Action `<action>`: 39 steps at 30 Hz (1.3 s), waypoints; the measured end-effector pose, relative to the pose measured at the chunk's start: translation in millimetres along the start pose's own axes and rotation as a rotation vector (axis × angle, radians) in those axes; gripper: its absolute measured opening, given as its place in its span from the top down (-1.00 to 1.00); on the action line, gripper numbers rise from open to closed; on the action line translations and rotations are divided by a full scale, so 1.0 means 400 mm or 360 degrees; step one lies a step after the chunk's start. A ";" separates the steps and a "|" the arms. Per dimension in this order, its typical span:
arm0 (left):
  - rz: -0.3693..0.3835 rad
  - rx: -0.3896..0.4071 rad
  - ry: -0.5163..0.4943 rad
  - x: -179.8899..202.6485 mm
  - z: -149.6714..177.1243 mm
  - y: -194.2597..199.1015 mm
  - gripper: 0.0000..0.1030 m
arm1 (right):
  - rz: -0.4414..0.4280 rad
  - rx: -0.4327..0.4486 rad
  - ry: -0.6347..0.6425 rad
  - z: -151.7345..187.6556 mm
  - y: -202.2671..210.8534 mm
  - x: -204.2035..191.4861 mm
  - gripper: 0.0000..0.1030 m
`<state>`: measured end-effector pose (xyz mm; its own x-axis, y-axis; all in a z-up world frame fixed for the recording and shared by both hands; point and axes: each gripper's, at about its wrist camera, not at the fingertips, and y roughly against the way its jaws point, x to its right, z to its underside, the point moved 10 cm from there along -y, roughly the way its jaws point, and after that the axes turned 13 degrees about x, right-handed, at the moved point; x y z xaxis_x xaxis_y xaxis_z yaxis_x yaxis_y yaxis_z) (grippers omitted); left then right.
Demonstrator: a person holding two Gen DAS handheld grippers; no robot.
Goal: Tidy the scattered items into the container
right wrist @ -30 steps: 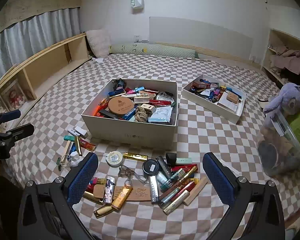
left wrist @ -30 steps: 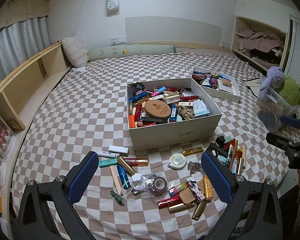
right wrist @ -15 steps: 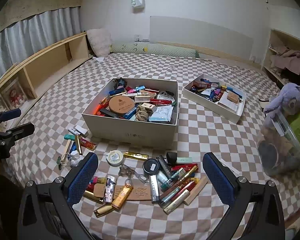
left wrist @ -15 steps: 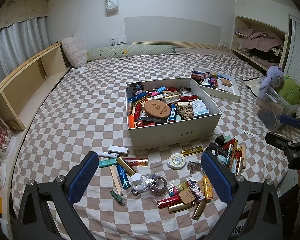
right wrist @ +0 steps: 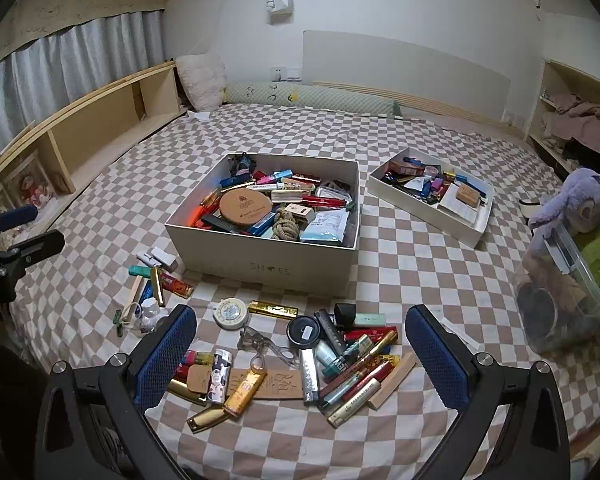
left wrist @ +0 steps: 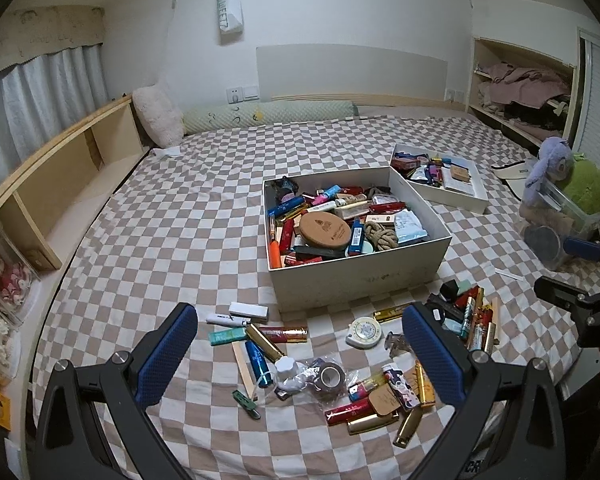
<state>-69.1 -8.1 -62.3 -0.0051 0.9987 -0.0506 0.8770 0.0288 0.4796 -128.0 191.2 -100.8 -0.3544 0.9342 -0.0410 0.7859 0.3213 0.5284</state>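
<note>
On your far left, a small cluster lies on the checked bedspread (left wrist: 148, 240): a white stick (left wrist: 248, 310), a teal packet (left wrist: 227, 336) and a blue tube (left wrist: 257, 363), loose and apart from one another, so any of them leaves room for a finger on each side. Your left gripper (left wrist: 300, 354) hangs over this patch with its blue pads wide apart and nothing between them, which looks like a pause to choose a target. Further right sit a tape roll (left wrist: 331, 376) in crinkled wrap and a round white tin (left wrist: 364, 332), both just in front of the shoe box (left wrist: 360, 276), the container, already heaped with earlier items and standing mid-bed within easy reach. Your right gripper (right wrist: 300, 354) hovers likewise, fingers spread and empty, above the denser pile of tubes and gold bars beside the black round jar (right wrist: 303, 332); those touch and overlap, so a clean pinch there seems harder. To the right, the shallow lid tray (right wrist: 476, 236) holds a few more things. Compared with a second ago, almost nothing differs: no item has shifted, and both views have only drifted slightly.
</note>
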 end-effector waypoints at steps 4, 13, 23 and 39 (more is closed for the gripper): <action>0.0006 0.0005 0.0001 -0.005 0.000 0.001 -1.00 | -0.0002 0.0002 0.0022 0.000 0.002 -0.005 -1.00; 0.0105 -0.0145 0.0027 -0.007 0.052 -0.018 -1.00 | -0.0027 -0.0056 0.0153 0.021 -0.023 -0.033 -1.00; 0.0123 -0.0293 -0.0008 -0.016 0.121 -0.050 -1.00 | -0.0080 -0.0101 0.0205 0.046 -0.066 -0.025 -1.00; 0.0426 -0.0582 -0.0314 0.103 0.259 -0.114 -1.00 | -0.0321 -0.0126 0.0187 0.106 -0.152 -0.022 -1.00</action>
<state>-59.4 27.3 -176.9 0.3197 0.9470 -0.0317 0.6089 -0.1797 0.7726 -151.1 170.0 -168.6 -0.5602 0.8265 -0.0558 0.6527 0.4819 0.5846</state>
